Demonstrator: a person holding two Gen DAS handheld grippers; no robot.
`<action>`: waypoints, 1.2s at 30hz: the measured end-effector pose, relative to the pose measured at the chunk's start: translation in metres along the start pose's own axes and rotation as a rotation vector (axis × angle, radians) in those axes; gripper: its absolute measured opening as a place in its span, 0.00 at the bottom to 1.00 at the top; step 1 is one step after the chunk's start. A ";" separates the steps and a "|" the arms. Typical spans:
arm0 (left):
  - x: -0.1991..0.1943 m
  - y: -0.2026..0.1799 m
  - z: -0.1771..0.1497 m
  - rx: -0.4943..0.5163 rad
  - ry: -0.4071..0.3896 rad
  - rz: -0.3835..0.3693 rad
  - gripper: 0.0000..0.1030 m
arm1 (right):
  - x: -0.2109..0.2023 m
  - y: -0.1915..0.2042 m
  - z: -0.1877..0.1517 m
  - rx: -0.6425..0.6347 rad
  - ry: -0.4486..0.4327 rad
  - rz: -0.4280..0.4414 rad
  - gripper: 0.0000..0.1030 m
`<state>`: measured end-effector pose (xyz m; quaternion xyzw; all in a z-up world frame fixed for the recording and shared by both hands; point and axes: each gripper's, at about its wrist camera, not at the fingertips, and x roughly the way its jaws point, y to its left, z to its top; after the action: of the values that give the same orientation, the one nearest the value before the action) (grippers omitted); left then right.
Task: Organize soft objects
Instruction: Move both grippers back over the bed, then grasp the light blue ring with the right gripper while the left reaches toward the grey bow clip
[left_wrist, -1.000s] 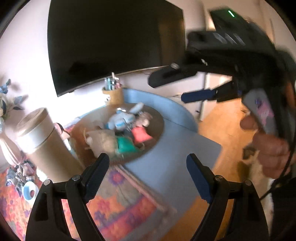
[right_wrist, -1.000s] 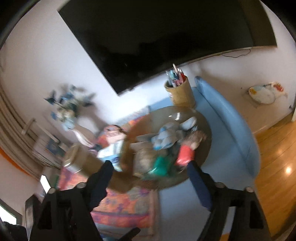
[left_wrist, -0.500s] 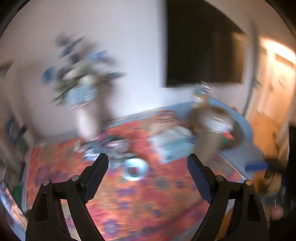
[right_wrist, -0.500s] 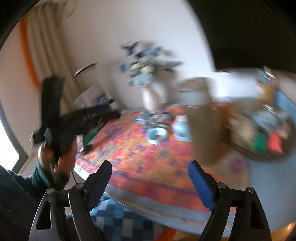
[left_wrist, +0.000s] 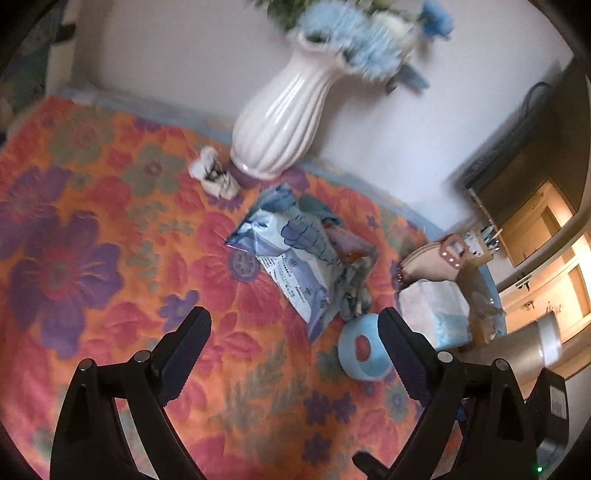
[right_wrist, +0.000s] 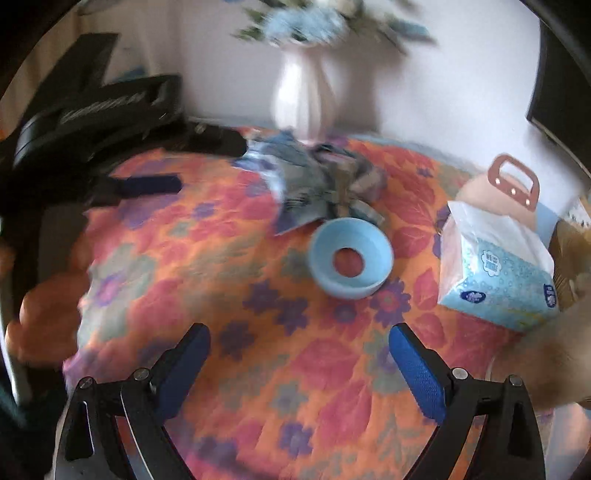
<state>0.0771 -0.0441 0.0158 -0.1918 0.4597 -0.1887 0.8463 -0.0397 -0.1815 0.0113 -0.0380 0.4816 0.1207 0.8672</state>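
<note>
On the orange floral rug (left_wrist: 110, 258) lie a blue-white plastic packet (left_wrist: 291, 251) over a heap of grey-blue cloth (left_wrist: 354, 291), a white crumpled cloth (left_wrist: 214, 177) by the vase, a light blue ring-shaped bowl (left_wrist: 364, 350) and a tissue pack (left_wrist: 436, 314). My left gripper (left_wrist: 295, 332) is open and empty above the rug, near the packet. My right gripper (right_wrist: 299, 350) is open and empty, short of the blue bowl (right_wrist: 351, 258). The cloth heap (right_wrist: 325, 184) and tissue pack (right_wrist: 498, 277) show there too. The left gripper (right_wrist: 147, 184) appears at the left.
A white ribbed vase (left_wrist: 284, 114) with blue flowers stands at the wall behind the rug. A pink box with a handle (right_wrist: 509, 184) sits behind the tissue pack. A tan cylinder (left_wrist: 532, 347) lies at the right.
Both grippers have swung away from the round tray of soft toys on the blue mat, leftward and down to the floral rug. Both stay open and empty.
</note>
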 end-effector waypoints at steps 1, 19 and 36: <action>0.009 0.001 0.001 -0.005 0.006 -0.004 0.88 | 0.008 -0.005 0.004 0.017 0.010 -0.021 0.94; 0.062 -0.010 0.014 -0.024 0.007 0.035 0.73 | 0.067 -0.037 0.034 0.196 -0.042 0.009 0.79; -0.004 -0.003 -0.023 0.212 0.070 0.037 0.11 | 0.020 -0.036 0.014 0.196 -0.255 0.021 0.61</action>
<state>0.0554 -0.0479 0.0080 -0.0860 0.4699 -0.2273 0.8486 -0.0089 -0.2104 -0.0001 0.0674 0.3775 0.0858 0.9195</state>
